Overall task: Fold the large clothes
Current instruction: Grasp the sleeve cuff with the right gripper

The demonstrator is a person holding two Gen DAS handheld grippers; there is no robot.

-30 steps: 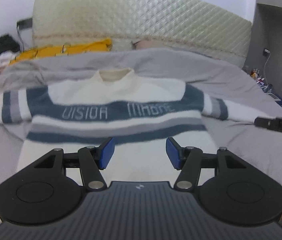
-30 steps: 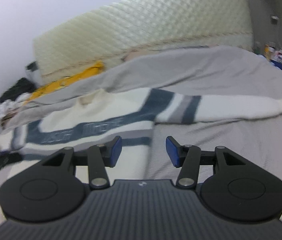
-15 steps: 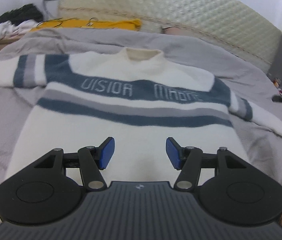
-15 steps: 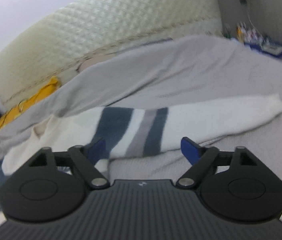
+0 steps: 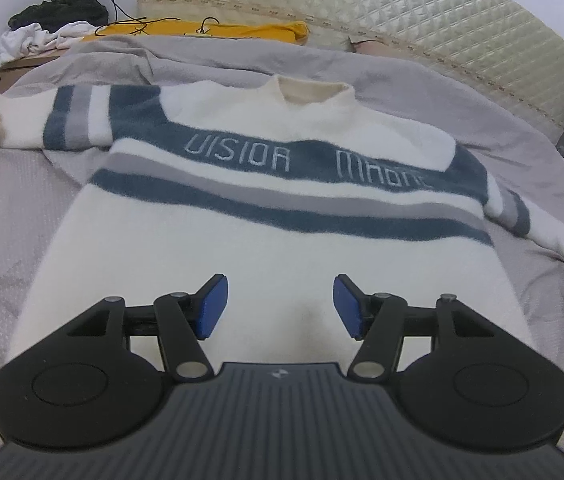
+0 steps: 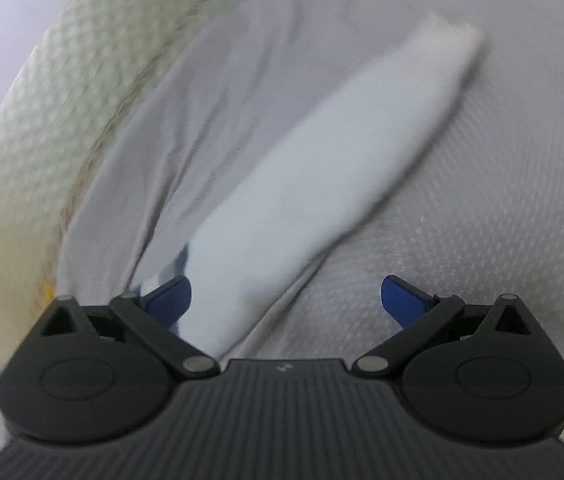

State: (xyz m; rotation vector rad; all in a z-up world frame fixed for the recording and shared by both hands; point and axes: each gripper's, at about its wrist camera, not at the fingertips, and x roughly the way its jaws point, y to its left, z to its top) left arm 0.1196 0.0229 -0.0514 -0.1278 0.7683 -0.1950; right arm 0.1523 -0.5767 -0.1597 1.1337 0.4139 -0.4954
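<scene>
Sweater [image 5: 265,240] lies flat, front up, on the grey-covered bed [image 5: 5,216], collar toward the headboard [image 5: 422,12], both sleeves spread out to the sides; no fold made yet, so this looks like the very start, the reach for the first sleeve. Left gripper [image 5: 279,306] hangs over the lower body of the sweater, jaws partly open with nothing between the pads, not touching cloth as far as the view shows. Right gripper [image 6: 286,296] is over the right sleeve [image 6: 322,168], jaws just opened to their widest; the sleeve runs from the left finger diagonally up to the cuff [image 6: 450,32], near the left pad, pads not pressing on it. Frame is blurred, so exact height above the sleeve cannot be told. Next move, as a guess: lower the right jaws onto the sleeve, probably further toward the cuff, centre the cloth between the pads, close, then carry it across the chest. Knit is thick and fluffy, so a shallow pinch may slip or grab the bedcover too; the bite needs to take the sleeve alone. Left gripper likely pins the body or goes to the left sleeve [image 5: 21,120].
</scene>
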